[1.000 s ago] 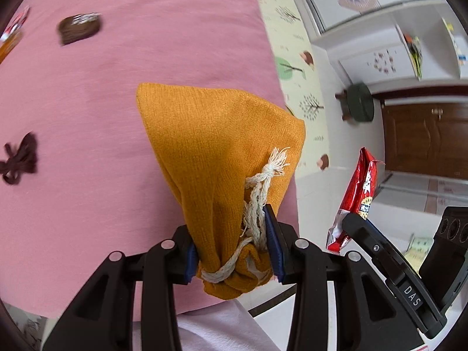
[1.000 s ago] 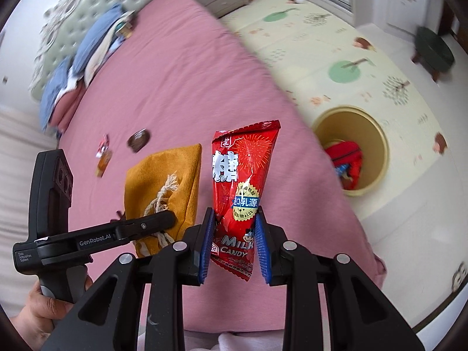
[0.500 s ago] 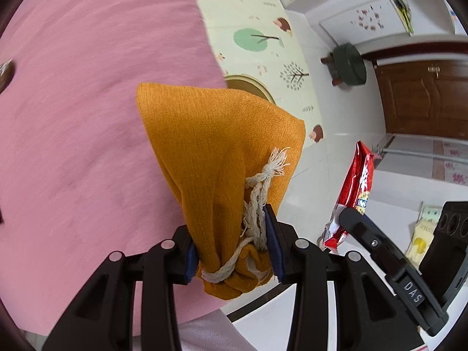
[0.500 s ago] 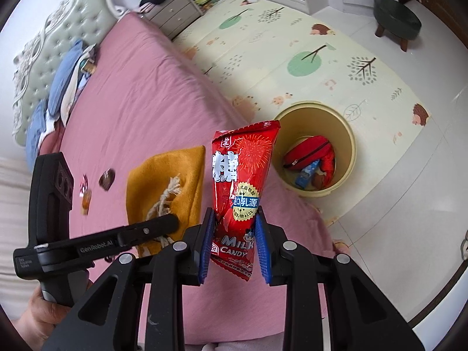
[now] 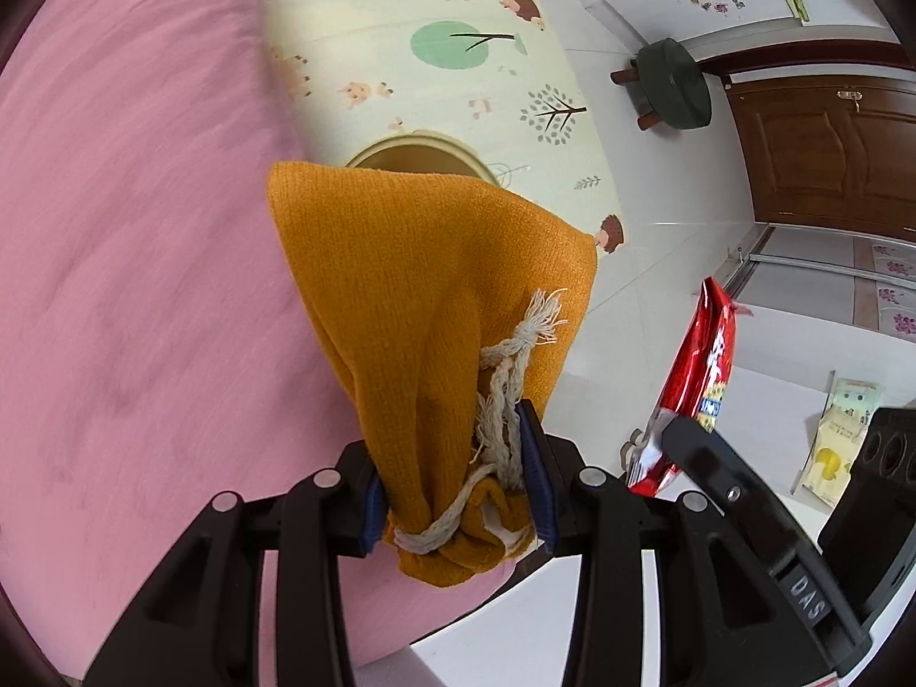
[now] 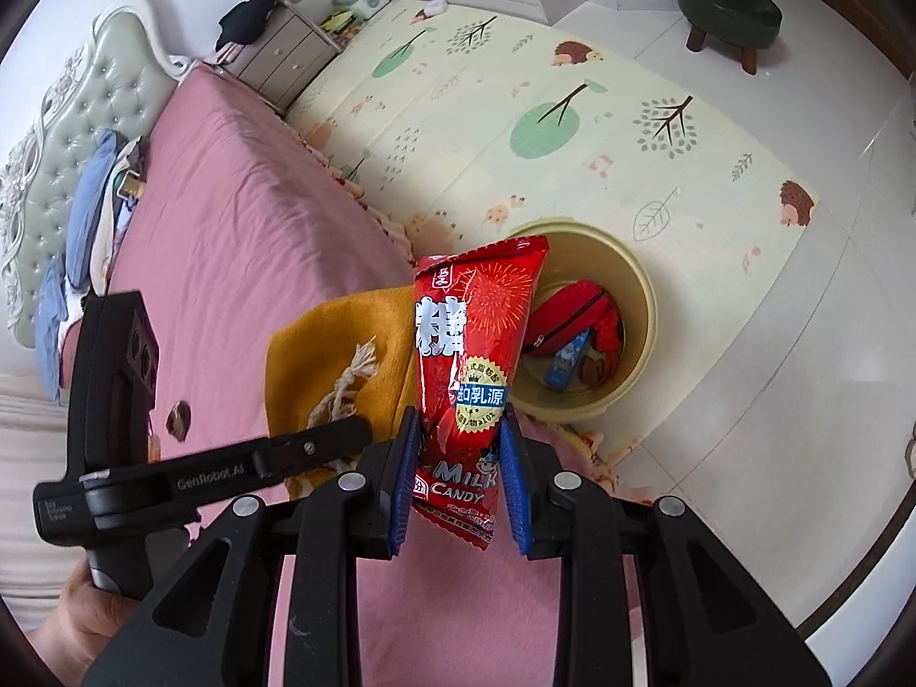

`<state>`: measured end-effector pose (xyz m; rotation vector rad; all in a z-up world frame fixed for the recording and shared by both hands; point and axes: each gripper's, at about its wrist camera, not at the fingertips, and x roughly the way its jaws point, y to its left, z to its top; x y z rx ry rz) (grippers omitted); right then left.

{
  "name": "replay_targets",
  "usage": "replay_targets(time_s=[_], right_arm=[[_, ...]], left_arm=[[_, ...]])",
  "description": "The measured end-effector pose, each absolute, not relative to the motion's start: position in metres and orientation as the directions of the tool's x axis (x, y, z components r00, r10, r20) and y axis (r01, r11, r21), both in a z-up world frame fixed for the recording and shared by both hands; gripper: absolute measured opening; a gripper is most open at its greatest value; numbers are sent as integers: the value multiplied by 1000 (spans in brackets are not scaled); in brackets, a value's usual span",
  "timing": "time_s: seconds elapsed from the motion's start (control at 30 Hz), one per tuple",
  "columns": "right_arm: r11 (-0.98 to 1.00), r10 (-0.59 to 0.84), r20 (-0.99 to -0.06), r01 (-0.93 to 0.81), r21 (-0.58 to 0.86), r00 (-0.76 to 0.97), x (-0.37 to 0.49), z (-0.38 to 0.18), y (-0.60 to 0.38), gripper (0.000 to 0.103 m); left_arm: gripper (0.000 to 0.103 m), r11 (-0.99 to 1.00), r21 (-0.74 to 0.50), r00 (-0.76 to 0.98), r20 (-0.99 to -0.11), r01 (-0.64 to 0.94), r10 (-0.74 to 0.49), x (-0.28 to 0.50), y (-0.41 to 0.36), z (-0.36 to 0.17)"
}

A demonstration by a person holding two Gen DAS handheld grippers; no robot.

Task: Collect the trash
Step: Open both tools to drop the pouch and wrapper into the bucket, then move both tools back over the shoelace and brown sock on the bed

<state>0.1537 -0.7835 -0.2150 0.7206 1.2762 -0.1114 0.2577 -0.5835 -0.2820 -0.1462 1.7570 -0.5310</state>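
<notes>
Mid-carry toward the yellow bin [image 6: 644, 309] on the play mat beside the bed [image 6: 240, 240]. Left claw [image 5: 455, 486] clamped on the mustard drawstring pouch [image 5: 435, 286]; right claw [image 6: 458, 481] clamped on the red candy wrapper [image 6: 472, 343]. Next, probably: centred over the bin's mouth, then released.

Both wrist views looked steeply down along their own jaws, close over the edge of the pink bed [image 6: 240, 240]. The left view faced the play mat [image 5: 435, 11] and door [image 5: 824, 154]; the right view faced the headboard [image 6: 68, 114]. Both shared the yellow bin [image 6: 641, 292], the mat and the green stool [image 5: 675, 86].
</notes>
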Motion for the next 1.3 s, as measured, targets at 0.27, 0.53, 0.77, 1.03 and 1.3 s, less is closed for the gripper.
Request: replay_targets(time_s=[0.27,0.53,0.77,1.03,1.3], right_arm=[[778,221,-913,502,377,344,174,-209,-820,50],[759,266,-897,497,421,353,181,-203,-815,50],[810,302,-897,410,420,321,195,-191,-764,50],[853,355,-886,286,438,297,201,-181,-688,51],[891,398,-888,133,434,229,197,-184,-582,52]], left_arm=[[87,865,-459,-223,-882,203,-416,287,-616,-271],[90,865,-423,-192,-904,268,-383,283,-596,-252],[91,872,-415,-176,-908,260,-379,267,-553,-244],[91,914,-370,-99,-928,164,-358,243,-457,-237],[91,929,-371,-38,-928,-21,-371,215,-354,-240]])
